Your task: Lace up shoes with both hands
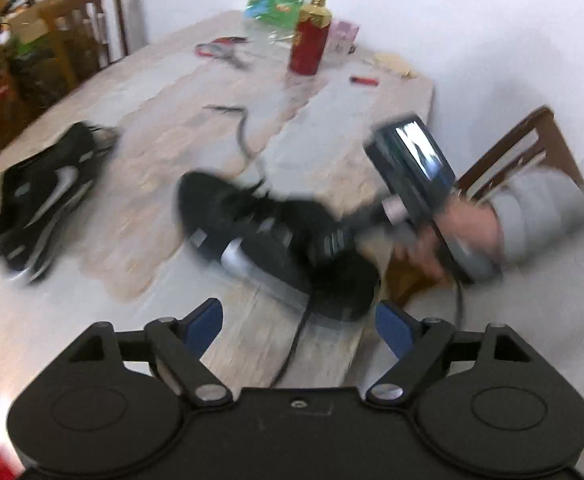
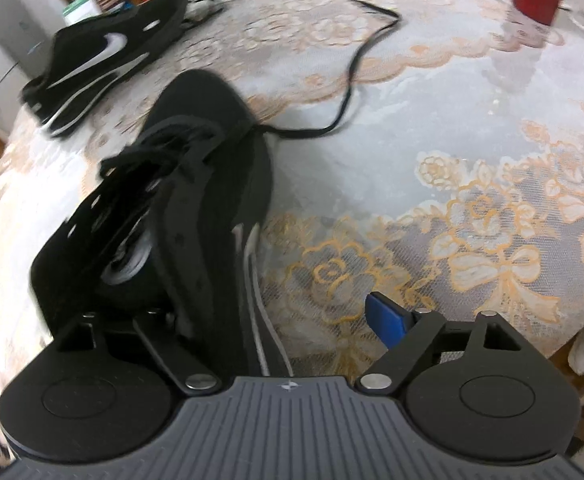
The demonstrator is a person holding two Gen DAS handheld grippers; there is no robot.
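A black shoe [image 1: 251, 232] [image 2: 195, 184] lies at the near edge of the table, toe pointing away, its upper eyelets unlaced. One loose black lace end [image 1: 243, 132] [image 2: 356, 64] trails from it across the cloth. Another black strand [image 1: 292, 348] runs from the heel toward me. My left gripper [image 1: 298, 326] hovers open just short of the heel, with nothing pinched. My right gripper [image 2: 275, 320] [image 1: 344, 236] is at the heel opening. Its right blue finger [image 2: 388, 324] stands clear of the shoe's side, and the shoe hides the left one. A second black shoe [image 1: 47, 196] [image 2: 103, 52] lies to the left.
A floral lace tablecloth [image 2: 472, 200] covers the table. At the far end are a red bottle with a gold cap [image 1: 312, 36], scissors [image 1: 219, 50], a green packet [image 1: 271, 4] and a small red item [image 1: 364, 80]. Wooden chairs [image 1: 87, 28] [image 1: 532, 148] flank the table.
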